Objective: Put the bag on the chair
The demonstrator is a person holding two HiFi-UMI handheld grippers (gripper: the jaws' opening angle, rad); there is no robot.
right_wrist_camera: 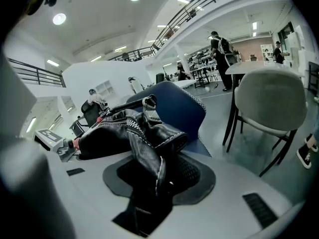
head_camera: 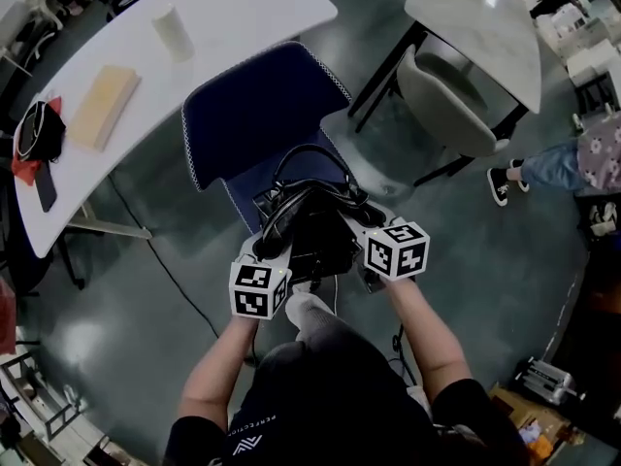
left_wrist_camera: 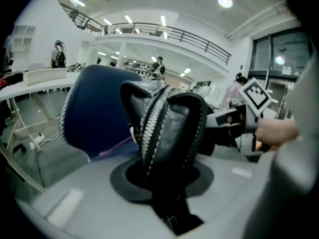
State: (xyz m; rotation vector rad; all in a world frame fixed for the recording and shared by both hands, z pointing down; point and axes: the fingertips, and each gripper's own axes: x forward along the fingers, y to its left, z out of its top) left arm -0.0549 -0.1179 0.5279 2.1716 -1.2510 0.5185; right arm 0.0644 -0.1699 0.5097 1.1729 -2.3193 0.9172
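1. Clamping a thin fold of black leather, the fingers of the left gripper (left_wrist_camera: 162, 180) stand narrow, shut on the bag (head_camera: 310, 216) at its left end.
2. One right gripper (right_wrist_camera: 154, 183): fingers somewhat wider, pressed on a thicker, white-stitched fold at the bag's right end.
3. One bag, black leather, white stitching, zip, looped handles uppermost; hangs between the two grippers over the front edge of the chair (head_camera: 257, 105) seat; whether it touches the seat cannot be told.
4. One chair, navy blue, pale dotted trim, directly beyond the bag.
5. One bench (head_camera: 233, 8), white, behind the chair, bearing a pale cylinder (head_camera: 175, 32) and a tan block (head_camera: 102, 105).
6. One grey chair (head_camera: 446, 95), well apart to the right.
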